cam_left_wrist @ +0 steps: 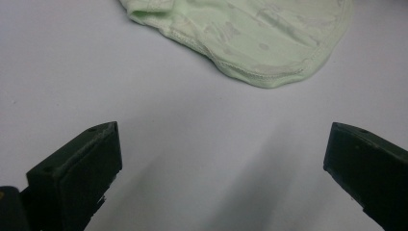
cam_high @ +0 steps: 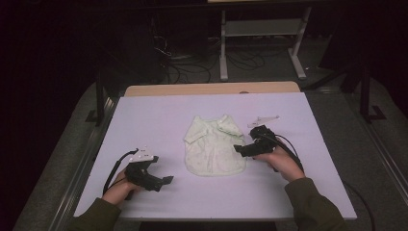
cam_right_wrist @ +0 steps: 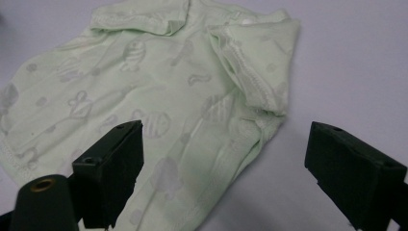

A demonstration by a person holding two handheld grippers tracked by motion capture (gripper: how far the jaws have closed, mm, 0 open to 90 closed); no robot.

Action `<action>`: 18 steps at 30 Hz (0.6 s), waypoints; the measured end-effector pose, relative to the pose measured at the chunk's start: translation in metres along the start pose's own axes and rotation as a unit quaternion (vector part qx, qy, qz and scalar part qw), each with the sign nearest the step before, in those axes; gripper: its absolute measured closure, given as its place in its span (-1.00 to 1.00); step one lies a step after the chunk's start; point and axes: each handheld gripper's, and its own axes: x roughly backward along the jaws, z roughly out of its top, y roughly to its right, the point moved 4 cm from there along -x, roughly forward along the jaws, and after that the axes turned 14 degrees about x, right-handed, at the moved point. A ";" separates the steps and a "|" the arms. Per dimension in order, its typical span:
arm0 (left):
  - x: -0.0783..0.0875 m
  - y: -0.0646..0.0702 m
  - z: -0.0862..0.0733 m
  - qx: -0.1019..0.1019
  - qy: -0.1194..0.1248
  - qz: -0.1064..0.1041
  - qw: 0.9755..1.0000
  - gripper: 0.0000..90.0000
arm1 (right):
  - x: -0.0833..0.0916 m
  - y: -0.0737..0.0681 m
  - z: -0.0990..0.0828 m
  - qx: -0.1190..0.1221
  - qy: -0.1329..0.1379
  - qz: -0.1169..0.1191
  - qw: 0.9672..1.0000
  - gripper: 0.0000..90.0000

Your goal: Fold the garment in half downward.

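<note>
Shirt (cam_high: 214,147) lies flat on the table (cam_high: 144,120).
Right gripper (cam_high: 239,149) spread wide at its edge, grasping nothing; left gripper (cam_high: 166,180) released, nearby.

a white table (cam_high: 159,115) carries the work, its top flat and plain, with a strip of bare wood (cam_high: 211,89) along the far edge. a small pale green shirt (cam_high: 214,147) lies flat on it near the middle, printed faintly with fish and other shapes, one sleeve folded over the body. its rounded hem points toward the near side. the table stands on a grey floor (cam_high: 346,115).
</note>
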 end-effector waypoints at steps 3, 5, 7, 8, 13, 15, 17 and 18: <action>0.000 0.000 0.000 0.000 0.000 0.000 1.000 -1.00 | 0.003 -0.001 -0.001 -0.005 0.003 -0.008 1.000 -0.71; 0.000 0.000 0.000 0.000 0.000 -0.001 1.000 -1.00 | 0.005 -0.002 -0.003 -0.007 0.006 -0.012 1.000 -0.71; 0.000 0.000 0.000 0.000 0.000 -0.001 1.000 -1.00 | 0.006 -0.003 -0.005 -0.008 0.009 -0.015 1.000 -0.71; 0.000 0.001 0.000 0.000 0.001 -0.001 1.000 -1.00 | 0.008 -0.004 -0.006 -0.011 0.012 -0.014 1.000 -0.71; 0.000 0.001 0.000 -0.001 0.001 -0.001 1.000 -1.00 | 0.013 -0.008 -0.012 -0.018 0.025 -0.009 0.999 -0.70; 0.000 0.001 0.001 0.000 0.002 -0.002 1.000 -1.00 | 0.015 -0.010 -0.016 -0.018 0.023 -0.009 1.000 -0.70; 0.000 0.001 0.001 0.000 0.002 -0.002 1.000 -1.00 | 0.017 -0.012 -0.020 -0.020 0.023 -0.010 0.999 -0.70; 0.000 0.001 0.001 0.000 0.002 -0.003 1.000 -1.00 | 0.018 -0.013 -0.023 -0.020 0.020 -0.010 1.000 -0.70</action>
